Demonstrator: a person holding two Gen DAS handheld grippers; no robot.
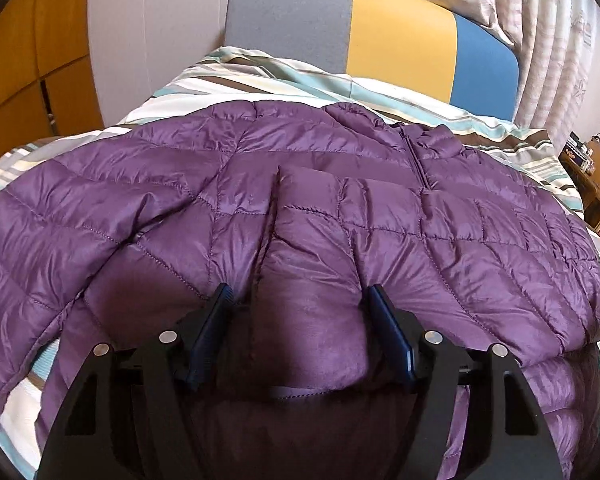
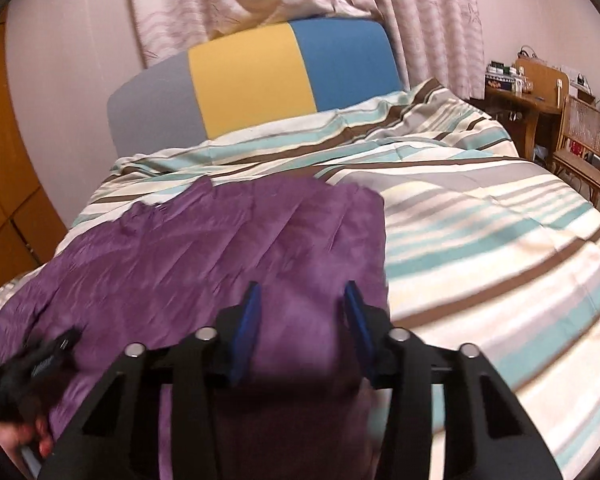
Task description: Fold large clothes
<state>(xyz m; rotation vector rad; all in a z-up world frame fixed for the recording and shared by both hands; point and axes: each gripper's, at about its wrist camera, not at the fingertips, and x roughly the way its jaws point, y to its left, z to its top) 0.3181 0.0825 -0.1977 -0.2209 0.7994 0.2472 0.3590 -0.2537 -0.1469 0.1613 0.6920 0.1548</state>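
A purple quilted puffer jacket (image 1: pixel 340 168) lies spread across the striped bed, zipper up, one sleeve stretching left. My left gripper (image 1: pixel 300 300) has its jaws wide apart, and a puffy fold of the jacket bulges between them. In the right wrist view the jacket (image 2: pixel 220 248) is blurred; its right edge ends near the bed's middle. My right gripper (image 2: pixel 302 300) also has its jaws apart, with jacket fabric bunched between the blue pads (image 2: pixel 249 320). Whether the pads press the fabric I cannot tell.
The striped duvet (image 2: pixel 480 232) covers the bed. A grey, yellow and blue headboard (image 2: pixel 260 80) stands at the back before curtains. A wooden desk and wicker chair (image 2: pixel 584 140) stand far right. Wooden cabinets (image 1: pixel 20 60) stand left. My other hand and tool (image 2: pixel 28 372) show at lower left.
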